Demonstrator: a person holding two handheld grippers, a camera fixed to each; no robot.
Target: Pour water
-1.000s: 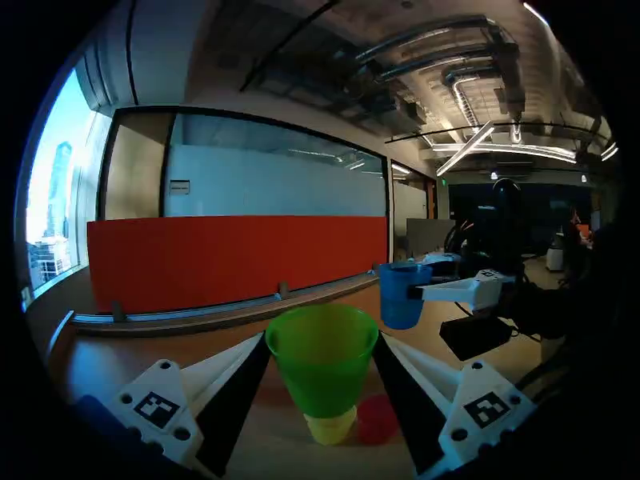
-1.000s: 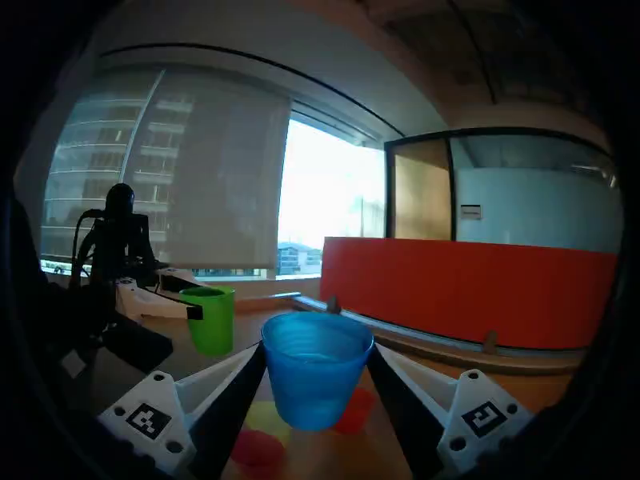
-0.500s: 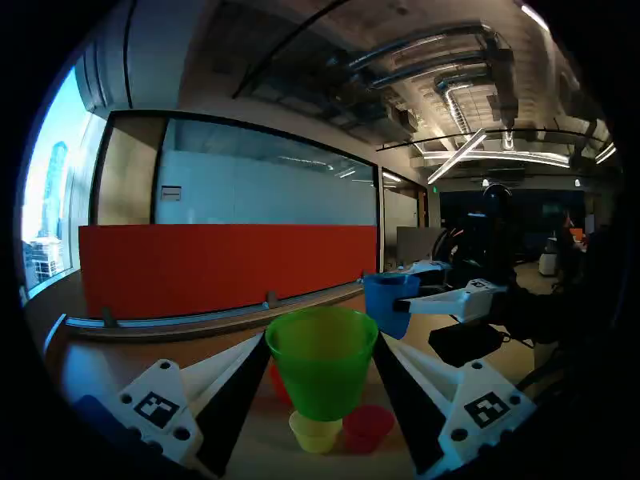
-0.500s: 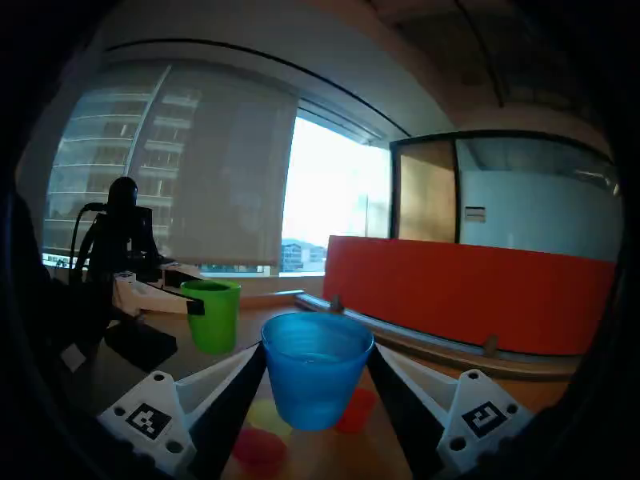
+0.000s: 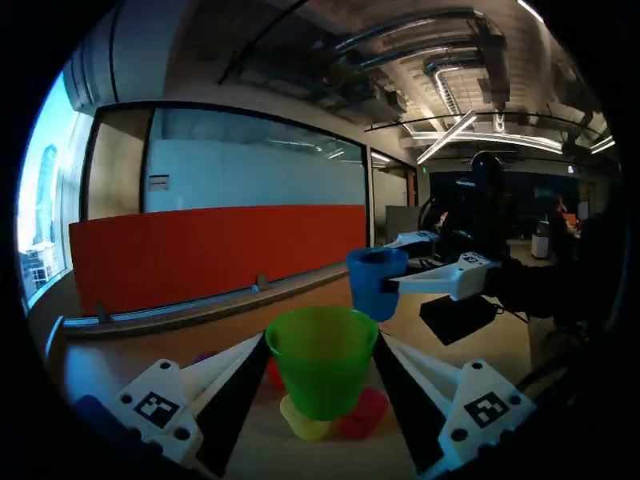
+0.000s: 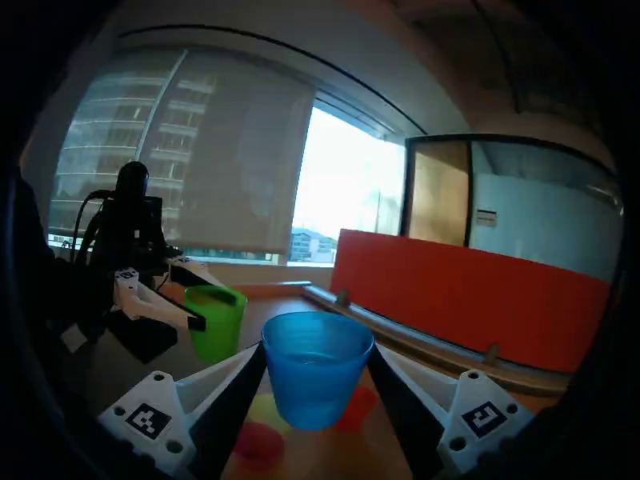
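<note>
**Left gripper view.** The left gripper [image 5: 320, 352] has its jaws clamped on a green translucent plastic cup [image 5: 322, 378]. The cup is a smooth tapered tumbler, held upright and clear of the pale wooden bench [image 5: 304, 298]. White fingers with black inner faces press on its two sides.

Below it on the bench lie a small yellow plastic cup [image 5: 300, 420] and a red plastic cup [image 5: 364, 412], just beside each other. A further reddish shape to the left is too hidden to name.

Farther off on the right, the right gripper [image 5: 380, 272] carries a blue translucent plastic cup [image 5: 370, 292]. That cup is upright, higher than the green rim and apart from it.

Here the background is a matte orange partition panel [image 5: 216, 248] along the bench's far edge, with a glass wall above it. The ceiling is bare, with round metal ducts [image 5: 416, 48] and a long strip light [image 5: 452, 138].

**Right gripper view.** The right gripper [image 6: 317, 352] has its jaws clamped on the blue cup [image 6: 317, 388], which is upright. A faint water line shows through the cup's wall, below the rim.

Under it sit the yellow cup [image 6: 268, 410] and two red ones [image 6: 258, 442], [image 6: 356, 406].

To the left and near, the left gripper [image 6: 212, 310] carries the green cup [image 6: 218, 330] at about the same height. A dark-sleeved arm is behind it.

This side faces a pale fabric roller blind [image 6: 224, 160] and a bright window [image 6: 352, 192]. The orange panel [image 6: 480, 296] runs off to the right.
</note>
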